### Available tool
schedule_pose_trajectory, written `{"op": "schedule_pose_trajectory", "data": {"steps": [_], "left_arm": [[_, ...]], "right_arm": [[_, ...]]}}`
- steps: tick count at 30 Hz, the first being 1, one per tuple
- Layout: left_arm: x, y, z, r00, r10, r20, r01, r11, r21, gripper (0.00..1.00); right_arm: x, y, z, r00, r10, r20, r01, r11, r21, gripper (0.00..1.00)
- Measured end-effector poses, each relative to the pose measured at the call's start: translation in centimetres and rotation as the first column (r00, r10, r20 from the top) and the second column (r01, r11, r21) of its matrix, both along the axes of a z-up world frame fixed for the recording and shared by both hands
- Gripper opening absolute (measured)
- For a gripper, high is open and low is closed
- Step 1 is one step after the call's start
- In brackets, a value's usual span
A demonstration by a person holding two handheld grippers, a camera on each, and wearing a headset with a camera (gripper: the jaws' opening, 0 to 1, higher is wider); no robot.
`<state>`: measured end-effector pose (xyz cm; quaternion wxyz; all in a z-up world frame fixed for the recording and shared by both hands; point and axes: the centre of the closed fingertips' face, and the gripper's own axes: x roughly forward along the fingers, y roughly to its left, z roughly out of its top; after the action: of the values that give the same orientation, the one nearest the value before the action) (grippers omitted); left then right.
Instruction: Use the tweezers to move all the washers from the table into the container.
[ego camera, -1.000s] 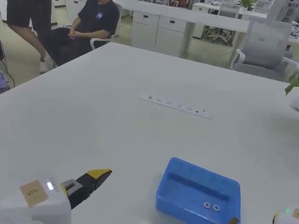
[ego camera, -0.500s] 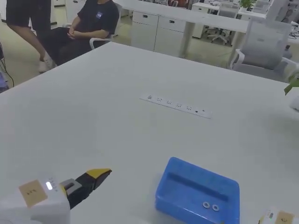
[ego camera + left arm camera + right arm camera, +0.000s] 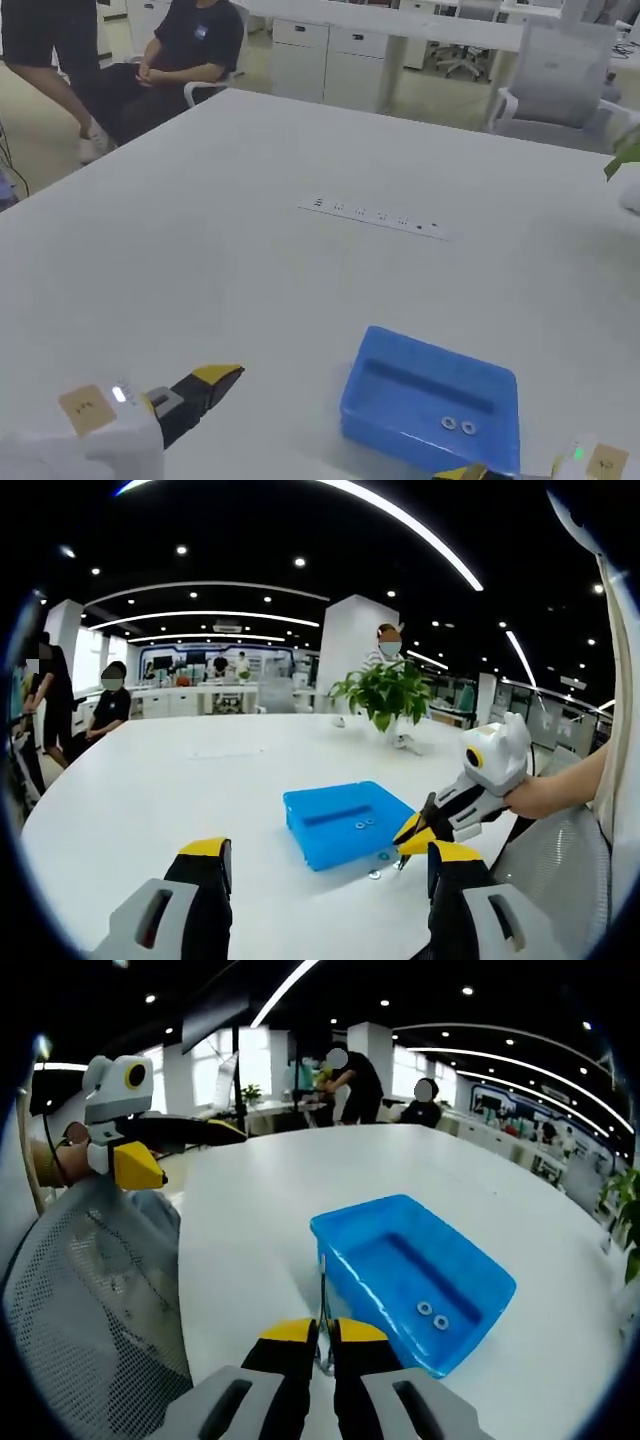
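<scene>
Washers, 2 of them, lie side by side on the floor of the blue container, toward its near end as the right gripper view looks in. From the left gripper view we pick up 1 more: a loose washer on the white table, just beside the container's near corner and right under the tips of the other gripper.

Over to the tweezers: they stand as a thin metal line rising from between the yellow-tipped jaws of the right gripper, and those jaws are pressed together on them. The tweezer tips reach up against the container's near wall in that view; whether they touch it, we cannot tell.

Now the left gripper: its 2 jaws stand wide apart with nothing between them, well to the side of the container. In the head view it sits at the lower left, and the right gripper peeks in at the lower right edge.

Further out, the head view gives us a power strip lying flat past the container and a seated person beyond the table's far corner. A potted plant stands at the table's far side in the left gripper view, and a mesh chair sits beside the table in the right gripper view.
</scene>
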<state>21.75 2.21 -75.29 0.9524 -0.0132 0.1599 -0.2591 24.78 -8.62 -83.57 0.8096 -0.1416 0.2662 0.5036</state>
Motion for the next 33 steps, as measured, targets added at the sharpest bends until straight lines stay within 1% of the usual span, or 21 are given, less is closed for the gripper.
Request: {"op": "schedule_pose_trajectory", "data": {"steps": [2,3,5,7,9,12,15,16,20,21,22,24,25,26,28,31,33], "left_arm": [[-0.1,-0.2,-0.3,1.000,-0.011,-0.007,0.011,1.000,0.018,0.81],[-0.1,-0.3,-0.3,1.000,-0.015,-0.007,0.015,1.000,0.018,0.81],[-0.2,-0.5,-0.1,1.000,-0.028,-0.001,0.028,1.000,0.012,0.81],[-0.3,-0.6,-0.1,0.999,-0.037,-0.002,0.037,0.999,0.012,0.81],[-0.4,-0.8,-0.1,0.999,-0.044,-0.001,0.044,0.999,0.015,0.81],[-0.4,-0.7,-0.2,0.999,-0.041,0.000,0.041,0.999,0.018,0.81],[-0.3,-0.4,0.1,1.000,-0.027,0.007,0.027,1.000,0.004,0.81],[-0.3,-0.4,0.2,1.000,-0.023,0.010,0.023,1.000,-0.001,0.81],[-0.2,-0.3,0.2,1.000,-0.019,0.014,0.019,1.000,0.002,0.81],[-0.3,-0.3,0.2,1.000,-0.019,0.014,0.019,1.000,0.002,0.81],[-0.2,-0.3,0.2,1.000,-0.017,0.016,0.017,1.000,0.000,0.81],[-0.2,-0.2,0.3,1.000,-0.014,0.018,0.014,1.000,-0.001,0.81],[-0.2,-0.2,0.3,1.000,-0.013,0.018,0.013,1.000,-0.002,0.81],[-0.2,-0.2,0.3,1.000,-0.012,0.017,0.012,1.000,-0.003,0.81],[-0.2,-0.2,0.3,1.000,-0.011,0.017,0.011,1.000,-0.003,0.81],[-0.2,-0.1,0.2,1.000,-0.009,0.017,0.009,1.000,0.000,0.81],[-0.2,-0.1,0.3,1.000,-0.008,0.018,0.009,1.000,-0.002,0.81]], "right_arm": [[-0.1,-0.1,0.1,0.999,-0.029,-0.043,0.031,0.999,0.038,0.03],[-0.2,-0.2,0.2,0.997,-0.045,-0.063,0.048,0.997,0.057,0.03],[-0.2,-0.6,0.6,0.998,-0.047,-0.045,0.050,0.997,0.054,0.03],[-0.3,-0.8,1.0,0.997,-0.055,-0.044,0.058,0.997,0.056,0.03],[-0.4,-0.8,1.5,0.997,-0.057,-0.046,0.060,0.996,0.069,0.03],[-0.5,-0.6,2.2,0.998,-0.054,-0.045,0.057,0.995,0.078,0.03],[-0.5,-0.3,2.9,0.998,-0.043,-0.043,0.047,0.995,0.087,0.03],[-0.4,-0.2,3.2,0.998,-0.040,-0.044,0.044,0.995,0.093,0.03],[0.2,0.2,4.5,0.998,-0.041,-0.052,0.047,0.990,0.132,0.03],[0.4,0.3,4.8,0.997,-0.044,-0.058,0.052,0.988,0.142,0.03],[0.5,0.6,5.1,0.993,-0.055,-0.102,0.073,0.981,0.180,0.03],[0.7,0.6,5.1,0.985,-0.070,-0.160,0.104,0.970,0.218,0.03],[1.1,0.5,5.0,0.983,-0.082,-0.165,0.118,0.968,0.223,0.03],[1.4,0.2,4.9,0.983,-0.086,-0.160,0.120,0.969,0.214,0.03],[1.5,0.1,4.8,0.981,-0.093,-0.169,0.128,0.969,0.210,0.03],[1.6,0.3,5.2,0.978,-0.096,-0.184,0.138,0.962,0.234,0.03],[1.7,0.4,5.3,0.979,-0.095,-0.182,0.137,0.963,0.234,0.03]]}}
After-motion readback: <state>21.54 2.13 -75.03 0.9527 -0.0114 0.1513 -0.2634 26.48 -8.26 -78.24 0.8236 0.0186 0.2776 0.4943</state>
